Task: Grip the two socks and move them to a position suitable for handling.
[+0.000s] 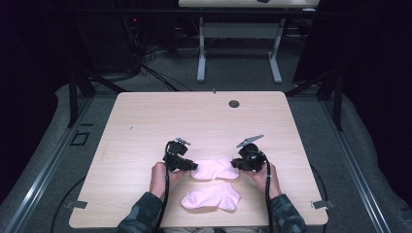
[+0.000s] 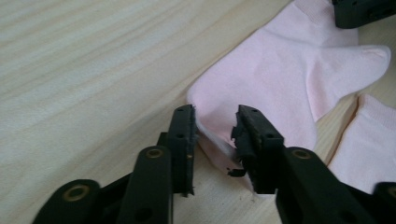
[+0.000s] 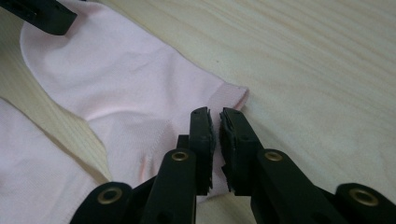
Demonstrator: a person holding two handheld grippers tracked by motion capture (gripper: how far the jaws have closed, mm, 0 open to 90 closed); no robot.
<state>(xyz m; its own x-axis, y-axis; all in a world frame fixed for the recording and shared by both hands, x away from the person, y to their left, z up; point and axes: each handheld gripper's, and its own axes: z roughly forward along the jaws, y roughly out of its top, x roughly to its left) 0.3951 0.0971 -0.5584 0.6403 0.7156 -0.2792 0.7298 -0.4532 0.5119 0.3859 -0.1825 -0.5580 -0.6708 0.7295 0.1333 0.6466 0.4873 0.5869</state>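
- The left gripper (image 2: 214,128) has its jaws a little apart around the toe edge of the far pink sock (image 1: 216,168); the fabric sits between the pads, not yet firmly pinched
- The right gripper (image 3: 215,126) is closed on the cuff of the same sock
- This sock lies flat on the table (image 1: 145,121), just beyond the second pink sock (image 1: 212,197)
- Holding both ends probably serves to lift it stretched

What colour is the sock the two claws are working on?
Pale pink, plain; the sock shows best in the left gripper view.
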